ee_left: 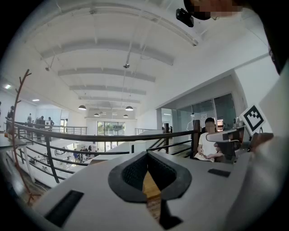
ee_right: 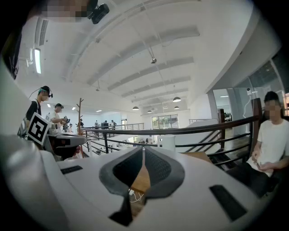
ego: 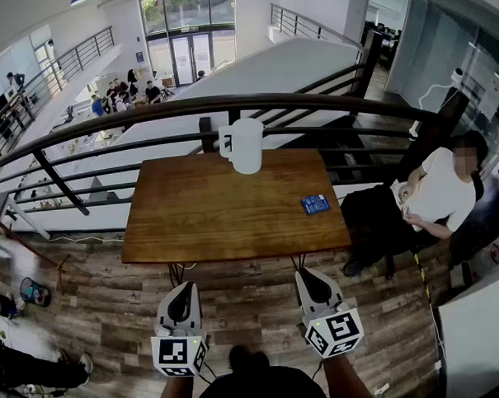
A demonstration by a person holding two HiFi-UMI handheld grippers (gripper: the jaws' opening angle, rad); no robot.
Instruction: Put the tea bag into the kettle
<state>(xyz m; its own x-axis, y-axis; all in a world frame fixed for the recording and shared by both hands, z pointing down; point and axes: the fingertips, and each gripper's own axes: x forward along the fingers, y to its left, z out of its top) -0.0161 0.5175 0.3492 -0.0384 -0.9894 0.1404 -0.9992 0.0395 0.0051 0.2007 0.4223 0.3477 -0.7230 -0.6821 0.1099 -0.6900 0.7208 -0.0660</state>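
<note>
A white kettle stands upright at the far edge of the brown wooden table; the right gripper view shows the kettle just beyond the jaw tips. A small blue tea bag lies flat near the table's right edge. Both grippers hover over the floor on the near side of the table, apart from everything on it. My left gripper is level, and its jaws meet at the tips with nothing in them. My right gripper points at the table, its jaws likewise together and empty.
A dark metal railing runs right behind the table, with an open drop beyond it. A person in a white shirt sits to the right of the table. Wooden floor lies between me and the table's near edge.
</note>
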